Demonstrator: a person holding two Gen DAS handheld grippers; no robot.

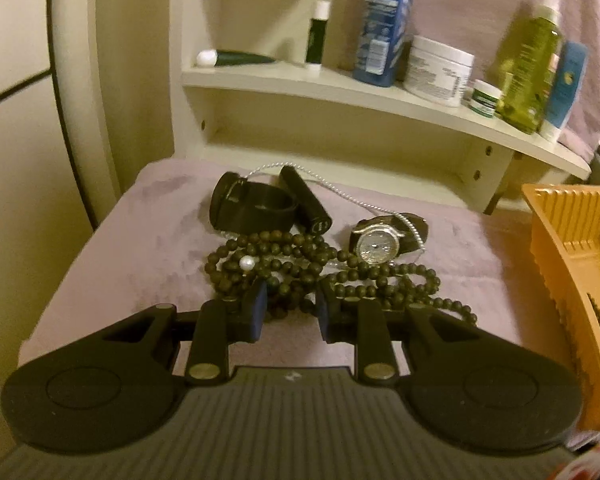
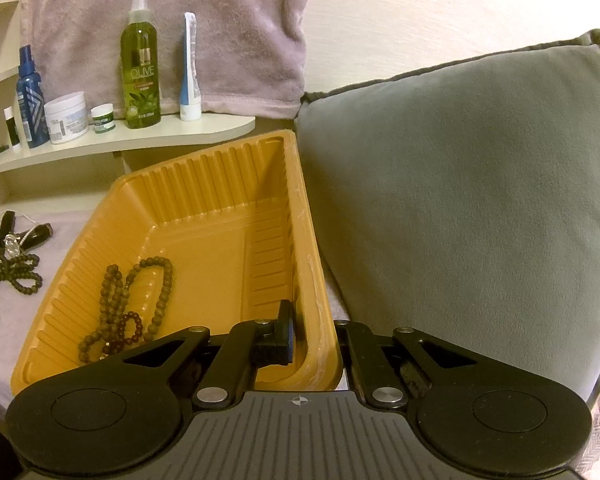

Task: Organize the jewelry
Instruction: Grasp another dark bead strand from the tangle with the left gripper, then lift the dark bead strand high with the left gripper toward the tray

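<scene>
Dark beads [image 1: 300,270] lie heaped directly ahead of the left hand-held gripper [image 1: 290,306], whose jaws stand partly apart with strands showing in the gap; whether the pads press on any bead cannot be told. Behind the heap sit a watch [image 1: 378,242], a black strap [image 1: 248,206], a black tube [image 1: 306,204] and a thin silver chain [image 1: 352,198], all on a mauve cloth [image 1: 152,248] below a shelf [image 1: 340,96] of bottles. The right hand-held gripper [image 2: 314,340] is clamped on the rim of the orange tray [image 2: 220,184], which already holds one string of brown beads [image 2: 132,308] and sits against a grey cushion [image 2: 480,200]. Risk, in my judgement: the strands are tangled together, so lifting one could drag the chain or watch off the cloth. A partial pinch may also drop beads short of the tray.
</scene>
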